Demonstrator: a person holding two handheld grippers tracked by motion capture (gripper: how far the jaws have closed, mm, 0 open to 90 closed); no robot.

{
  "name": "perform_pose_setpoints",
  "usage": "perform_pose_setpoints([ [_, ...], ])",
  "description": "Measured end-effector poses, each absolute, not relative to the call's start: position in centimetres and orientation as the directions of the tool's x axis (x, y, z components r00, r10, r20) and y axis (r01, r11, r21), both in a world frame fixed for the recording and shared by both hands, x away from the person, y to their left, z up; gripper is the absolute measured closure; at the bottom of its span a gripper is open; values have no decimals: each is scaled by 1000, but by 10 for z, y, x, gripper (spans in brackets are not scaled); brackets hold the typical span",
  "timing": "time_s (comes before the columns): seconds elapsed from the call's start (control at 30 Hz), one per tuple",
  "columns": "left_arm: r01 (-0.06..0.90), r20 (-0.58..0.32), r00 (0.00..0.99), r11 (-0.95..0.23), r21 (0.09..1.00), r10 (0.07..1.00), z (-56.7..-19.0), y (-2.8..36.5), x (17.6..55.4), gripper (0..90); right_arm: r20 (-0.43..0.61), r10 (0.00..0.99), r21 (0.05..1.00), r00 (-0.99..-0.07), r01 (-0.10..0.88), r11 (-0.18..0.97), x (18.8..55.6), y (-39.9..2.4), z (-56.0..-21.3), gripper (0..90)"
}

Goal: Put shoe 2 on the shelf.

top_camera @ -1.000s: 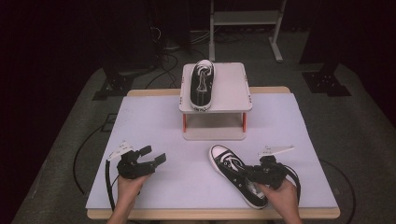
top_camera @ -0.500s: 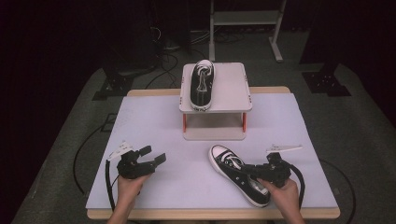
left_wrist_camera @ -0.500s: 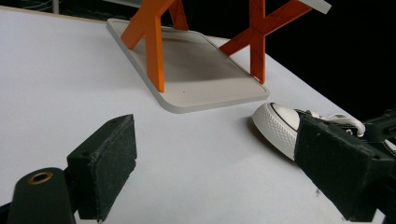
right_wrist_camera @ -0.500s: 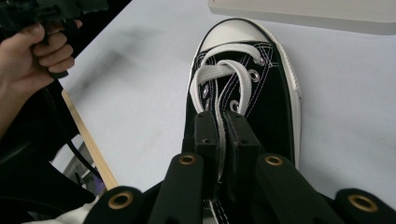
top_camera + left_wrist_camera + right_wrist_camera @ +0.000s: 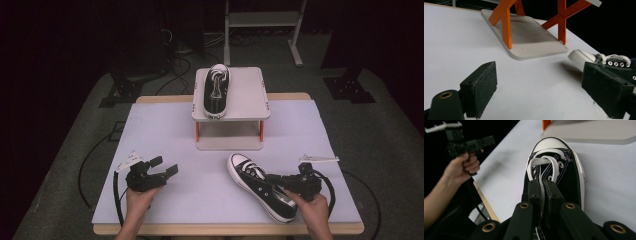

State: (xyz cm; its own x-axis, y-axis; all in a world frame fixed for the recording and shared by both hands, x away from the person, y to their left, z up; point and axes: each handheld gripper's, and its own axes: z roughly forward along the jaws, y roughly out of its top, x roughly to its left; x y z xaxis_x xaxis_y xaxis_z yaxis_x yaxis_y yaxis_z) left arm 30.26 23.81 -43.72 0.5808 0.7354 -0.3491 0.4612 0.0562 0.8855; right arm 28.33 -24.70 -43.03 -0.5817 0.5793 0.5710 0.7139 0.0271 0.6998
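A black low-top sneaker (image 5: 260, 187) with white laces and toe cap lies on the white table (image 5: 165, 130), toe pointing away to the left. My right gripper (image 5: 272, 179) reaches in from its heel side. Its jaws have just been closing and now stand shut on the white tongue and laces over the sneaker (image 5: 554, 170), as the right gripper (image 5: 542, 182) view shows. My left gripper (image 5: 165, 166) hovers open and empty at the front left; between the wide-apart pads of the left gripper (image 5: 539, 85) there is bare table, with the sneaker's toe (image 5: 579, 56) beyond.
A second black sneaker (image 5: 216, 90) sits on top of a small grey stand (image 5: 245, 90) with orange legs at the table's middle back. The stand's base plate (image 5: 531, 37) lies just beyond the near sneaker. Dark floor and cables surround the table.
My right hand and gripper have shifted a little to the right at the sneaker. The left hand has stayed put.
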Motion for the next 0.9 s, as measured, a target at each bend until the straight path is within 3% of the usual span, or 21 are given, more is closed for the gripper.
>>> perform_pose_setpoints([
  [0.4,463,-346,581,51,885,737,-438,238,303,128,634,527,713,-565,692,-114,269,-269,-407,845],
  [0.9,468,-351,574,55,882,740,-438,237,303,128,641,491,752,-590,611,-247,267,-292,-351,845],
])
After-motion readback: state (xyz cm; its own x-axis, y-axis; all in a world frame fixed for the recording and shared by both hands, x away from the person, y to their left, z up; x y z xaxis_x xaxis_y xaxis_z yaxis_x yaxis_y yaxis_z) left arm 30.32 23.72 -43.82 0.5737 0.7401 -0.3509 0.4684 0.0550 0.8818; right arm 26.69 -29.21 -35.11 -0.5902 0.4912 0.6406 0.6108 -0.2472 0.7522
